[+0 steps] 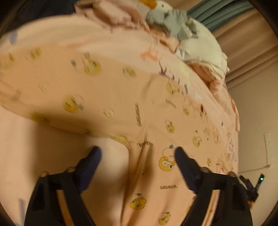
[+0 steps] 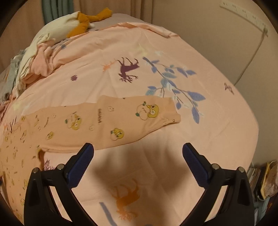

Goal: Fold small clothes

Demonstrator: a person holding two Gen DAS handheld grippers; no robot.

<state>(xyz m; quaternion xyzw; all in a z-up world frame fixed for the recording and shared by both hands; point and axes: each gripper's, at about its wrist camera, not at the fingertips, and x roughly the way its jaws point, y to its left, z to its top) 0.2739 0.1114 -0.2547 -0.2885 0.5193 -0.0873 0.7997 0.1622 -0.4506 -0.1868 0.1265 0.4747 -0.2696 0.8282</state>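
A small peach garment [image 1: 170, 173] printed with yellow cartoon faces lies spread on the pink bed sheet [image 1: 34, 156]. In the left wrist view my left gripper [image 1: 137, 153] is open, its fingertips just above the garment's middle seam. In the right wrist view one garment leg [image 2: 121, 121] stretches to the right, its cuff near the blue leaf print. My right gripper [image 2: 138, 149] is open and empty, just in front of that leg's near edge, over bare sheet.
A pile of crumpled clothes [image 2: 40, 57] and a plush goose [image 1: 172, 24] lie at the far end of the bed. The sheet [image 2: 199, 139] carries deer and leaf prints. A wall and power strip [image 2: 243, 13] are to the right. Books [image 2: 264, 180] stand at the bedside.
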